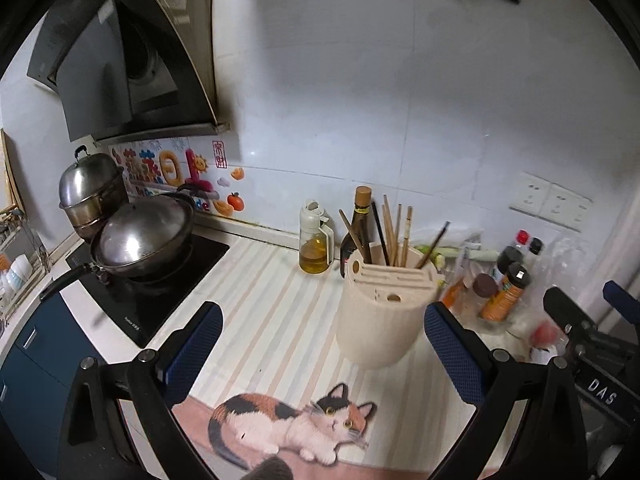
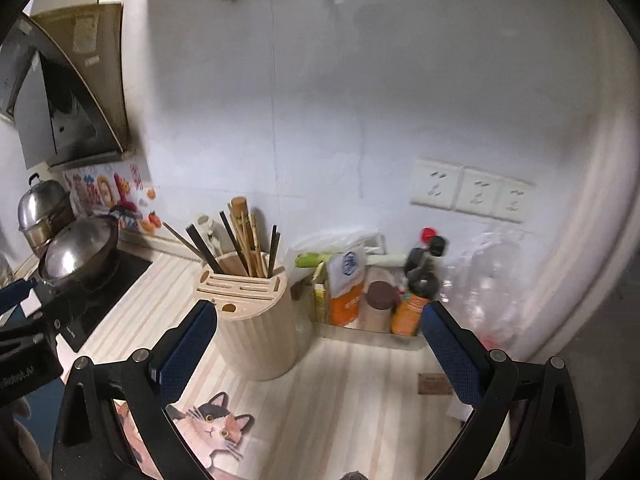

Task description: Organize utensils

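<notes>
Wall (image 1: 400, 80): pale tiles filling the upper half of both views; a triple socket plate (image 2: 472, 190) at centre right of the right wrist view.

Range hood (image 1: 120, 60): dark, slanted, upper left of the left wrist view.

Countertop (image 1: 272, 312): covered by a striped mat with a calico cat print (image 1: 296, 424) at lower centre.

Cooktop (image 1: 160, 292): black glass, left of centre, bearing a wok (image 1: 144, 240) under a steel dome lid; a lidded steel pot (image 1: 90, 188) stands behind it.

Utensil holder (image 1: 380, 312): cream, ribbed, round, upright on the mat at centre of the left wrist view, left of centre in the right wrist view. Slotted top with round holes.

Chopsticks (image 1: 394, 232): wooden and dark pairs standing in the holder's rear compartment, leaning in different directions.

Left gripper (image 1: 322, 356): blue pads spread wide, nothing between them; the holder appears beyond and between the pads, not touched.

Right gripper (image 2: 320, 354): jaws wide apart, empty, above bare mat at lower centre; the holder sits just beyond its left-hand pad in the picture.

Condiment cluster (image 2: 376, 296): jars, an orange packet and bottles, right of the holder against the wall.

Dark bottle (image 1: 358, 228) and oil dispenser (image 1: 314, 240): just behind the holder, upper left of it.
</notes>
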